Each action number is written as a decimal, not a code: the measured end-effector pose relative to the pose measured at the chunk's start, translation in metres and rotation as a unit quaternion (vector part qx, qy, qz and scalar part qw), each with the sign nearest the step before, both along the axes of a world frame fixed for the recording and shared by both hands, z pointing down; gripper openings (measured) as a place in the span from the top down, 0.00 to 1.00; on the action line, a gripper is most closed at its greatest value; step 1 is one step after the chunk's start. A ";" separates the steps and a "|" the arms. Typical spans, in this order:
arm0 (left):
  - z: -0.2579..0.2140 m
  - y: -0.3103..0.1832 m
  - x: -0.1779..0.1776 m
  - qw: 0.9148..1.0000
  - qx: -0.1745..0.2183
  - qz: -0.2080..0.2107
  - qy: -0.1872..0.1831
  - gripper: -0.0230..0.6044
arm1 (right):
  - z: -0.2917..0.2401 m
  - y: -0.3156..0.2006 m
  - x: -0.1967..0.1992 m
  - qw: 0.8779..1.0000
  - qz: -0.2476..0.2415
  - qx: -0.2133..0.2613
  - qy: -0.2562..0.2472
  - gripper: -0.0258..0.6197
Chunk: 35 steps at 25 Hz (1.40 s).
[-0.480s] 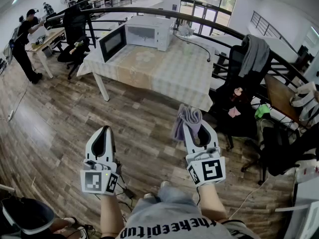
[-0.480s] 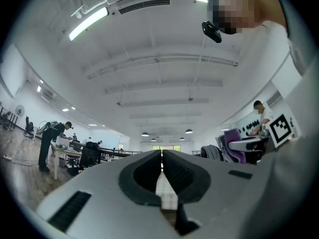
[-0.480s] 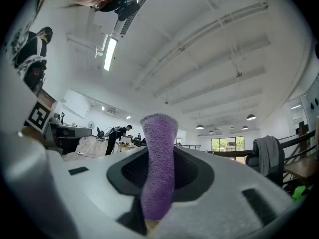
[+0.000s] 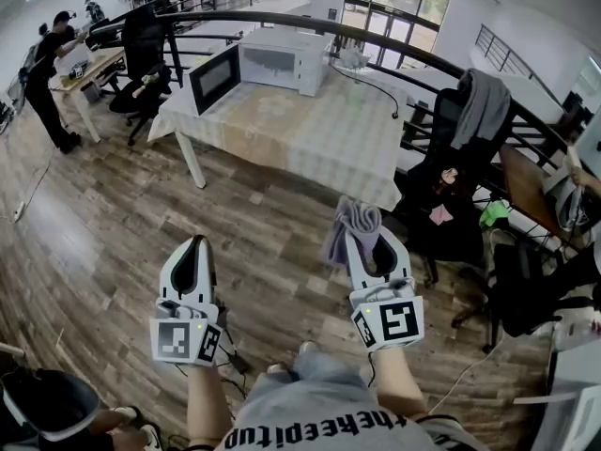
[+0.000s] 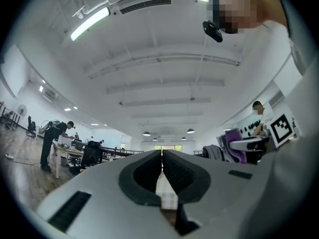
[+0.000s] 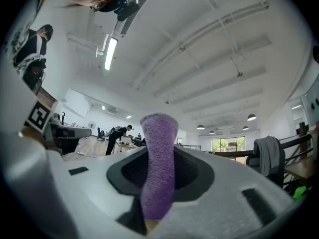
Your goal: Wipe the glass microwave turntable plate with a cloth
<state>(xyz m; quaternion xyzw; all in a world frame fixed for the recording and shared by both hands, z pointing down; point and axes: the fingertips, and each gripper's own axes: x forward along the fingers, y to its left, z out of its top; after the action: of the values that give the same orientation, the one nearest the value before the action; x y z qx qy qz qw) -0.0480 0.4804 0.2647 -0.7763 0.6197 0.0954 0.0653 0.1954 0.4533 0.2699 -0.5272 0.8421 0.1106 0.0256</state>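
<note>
your right gripper (image 4: 364, 250) pinches the soft, limp purple cloth (image 4: 350, 224); your left gripper (image 4: 198, 250) is closed, empty. the glass plate is out of sight, probably in the open microwave (image 4: 282, 59) well ahead: likely heavy, slick, brittle, so hold its rim

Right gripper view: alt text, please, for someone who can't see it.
The right gripper is shut on a purple cloth that stands up between its jaws, mid-view. Behind: a person stands far off at left, a grey garment hangs at right.
</note>
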 end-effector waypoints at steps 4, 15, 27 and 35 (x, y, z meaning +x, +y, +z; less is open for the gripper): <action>0.002 -0.005 0.005 1.000 0.000 -0.004 -0.001 0.95 | 0.004 -0.007 0.005 1.000 -0.001 0.000 0.001 0.79; 0.000 -0.039 0.036 1.000 0.009 -0.004 -0.002 0.95 | 0.003 -0.041 0.027 1.000 -0.027 0.007 -0.001 0.79; 0.005 -0.071 0.076 1.000 0.011 -0.015 -0.010 0.95 | 0.012 -0.082 0.066 0.999 -0.040 -0.003 -0.028 0.79; 0.014 -0.100 0.080 1.000 0.002 -0.017 -0.017 0.95 | 0.024 -0.113 0.070 0.998 -0.042 -0.017 -0.034 0.79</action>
<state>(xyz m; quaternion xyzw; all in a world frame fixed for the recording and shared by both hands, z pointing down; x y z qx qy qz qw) 0.0324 0.3806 0.2787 -0.7671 0.6313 0.0821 0.0787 0.2657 0.3399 0.2944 -0.4956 0.8637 0.0769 0.0495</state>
